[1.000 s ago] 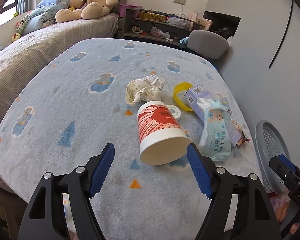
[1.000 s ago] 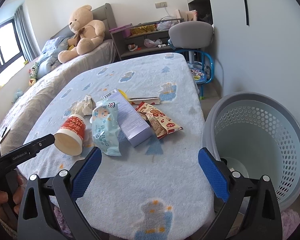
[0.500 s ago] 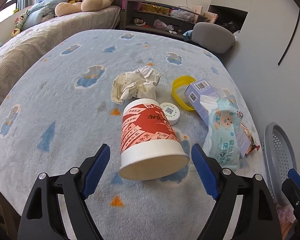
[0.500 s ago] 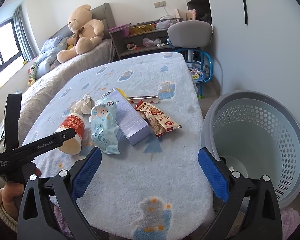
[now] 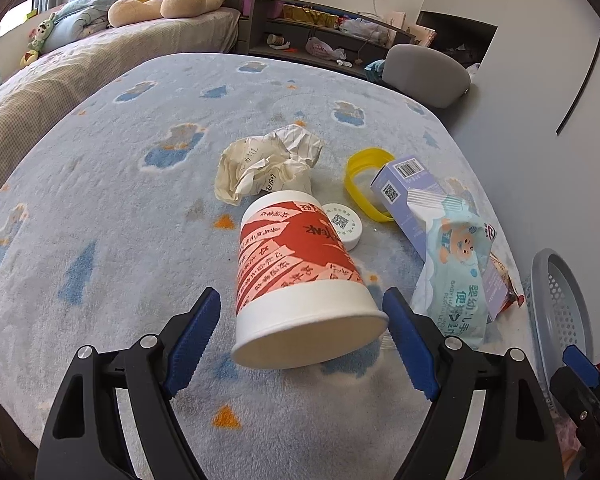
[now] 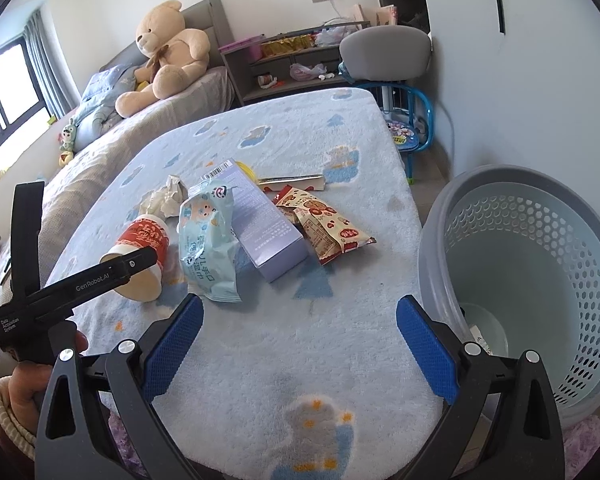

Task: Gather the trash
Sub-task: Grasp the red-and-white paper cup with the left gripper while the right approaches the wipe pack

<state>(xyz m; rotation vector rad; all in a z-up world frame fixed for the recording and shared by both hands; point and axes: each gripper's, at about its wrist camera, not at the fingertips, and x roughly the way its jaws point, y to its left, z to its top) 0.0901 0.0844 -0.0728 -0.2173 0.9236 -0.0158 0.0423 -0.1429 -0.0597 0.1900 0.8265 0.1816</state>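
A red and white paper cup (image 5: 296, 268) lies on its side on the blue blanket, mouth toward me; it also shows in the right wrist view (image 6: 142, 248). My left gripper (image 5: 304, 320) is open with its fingertips on either side of the cup's rim, the right one at or near the rim. Behind the cup lie a crumpled paper (image 5: 268, 164), a small white lid (image 5: 342, 224), a yellow ring (image 5: 366, 180), a purple box (image 5: 416, 200) and a wipes packet (image 5: 456, 276). My right gripper (image 6: 300, 340) is open and empty above the blanket's near edge, beside the grey waste basket (image 6: 528, 280).
A snack wrapper (image 6: 324, 224) lies right of the purple box (image 6: 260, 224). A grey chair (image 6: 384, 56) and a blue stool (image 6: 408, 132) stand beyond the table. A bed with a teddy bear (image 6: 168, 48) is at the far left.
My left gripper has moved forward and down until its open fingers flank the cup's mouth. My right gripper has stayed in place.
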